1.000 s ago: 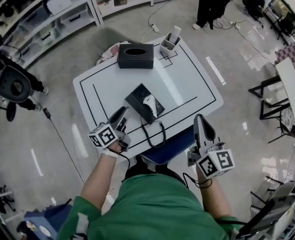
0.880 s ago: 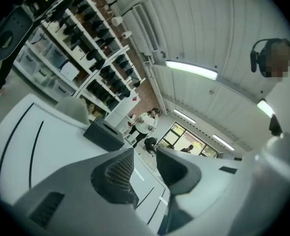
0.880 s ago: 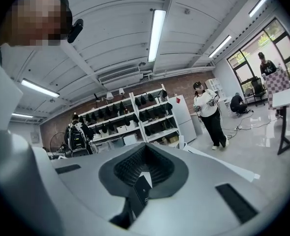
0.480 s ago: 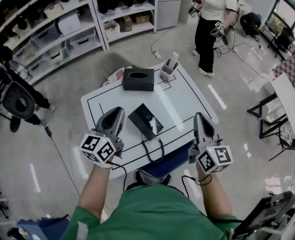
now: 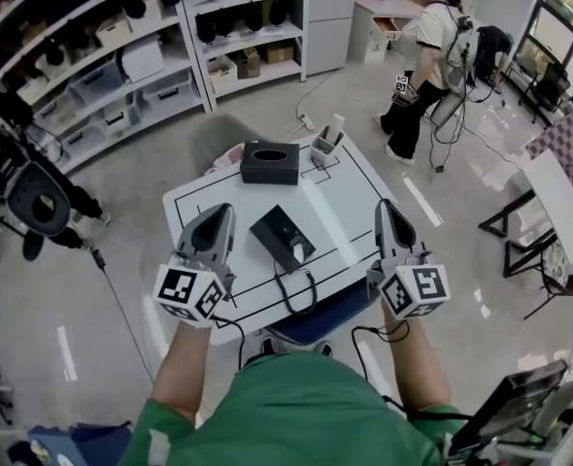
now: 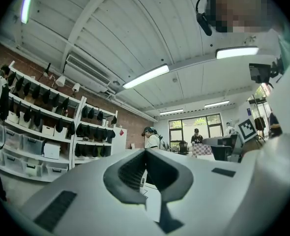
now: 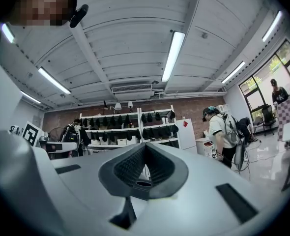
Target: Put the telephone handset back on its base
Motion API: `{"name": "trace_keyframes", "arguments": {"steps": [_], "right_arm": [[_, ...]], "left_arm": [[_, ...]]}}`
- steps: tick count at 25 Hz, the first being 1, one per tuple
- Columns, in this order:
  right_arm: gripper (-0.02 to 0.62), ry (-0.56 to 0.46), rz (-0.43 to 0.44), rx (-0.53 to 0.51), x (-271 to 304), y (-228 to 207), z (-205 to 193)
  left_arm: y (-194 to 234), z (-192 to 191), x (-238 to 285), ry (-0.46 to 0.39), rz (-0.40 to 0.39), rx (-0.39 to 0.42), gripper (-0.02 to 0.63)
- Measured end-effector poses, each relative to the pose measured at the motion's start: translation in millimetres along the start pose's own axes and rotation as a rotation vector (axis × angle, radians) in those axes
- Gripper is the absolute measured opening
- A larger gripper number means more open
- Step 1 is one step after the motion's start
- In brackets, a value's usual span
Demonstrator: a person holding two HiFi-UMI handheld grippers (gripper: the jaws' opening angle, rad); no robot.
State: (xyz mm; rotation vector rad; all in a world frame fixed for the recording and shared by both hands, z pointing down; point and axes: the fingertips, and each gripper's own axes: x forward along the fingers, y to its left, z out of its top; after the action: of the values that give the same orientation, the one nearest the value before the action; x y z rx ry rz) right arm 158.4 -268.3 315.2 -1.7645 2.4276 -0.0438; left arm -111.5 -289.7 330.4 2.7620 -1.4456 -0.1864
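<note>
Pointing upward, left tool and right tool sit closed, empty; only head view shows telephone on counter.

I see a white table with black lines marked on its top. A black tissue box sits near the far edge, with a small white holder just beside it. A black telephone lies mid-table, and its cord loops toward the near edge.

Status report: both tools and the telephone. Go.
Left tool shut, empty. Right tool shut, empty. Telephone on table between them, untouched, cord looped at near edge. Tissue box beyond, nothing blocking.
</note>
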Motion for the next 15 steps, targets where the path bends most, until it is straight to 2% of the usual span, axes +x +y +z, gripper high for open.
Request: {"name": "trace_keyframes", "arguments": {"steps": [5, 15], "right_arm": [[0.021, -0.021, 0.004, -0.043, -2.0, 5.9, 8.6], [0.021, -0.031, 0.009, -0.072, -3.8, 6.9, 13.8]], "left_arm": [[-7.2, 11.5, -7.0, -0.026, -0.005, 0.045, 0.020], [-15.9, 14.5, -4.8, -0.042, -0.021, 0.070, 0.020]]}}
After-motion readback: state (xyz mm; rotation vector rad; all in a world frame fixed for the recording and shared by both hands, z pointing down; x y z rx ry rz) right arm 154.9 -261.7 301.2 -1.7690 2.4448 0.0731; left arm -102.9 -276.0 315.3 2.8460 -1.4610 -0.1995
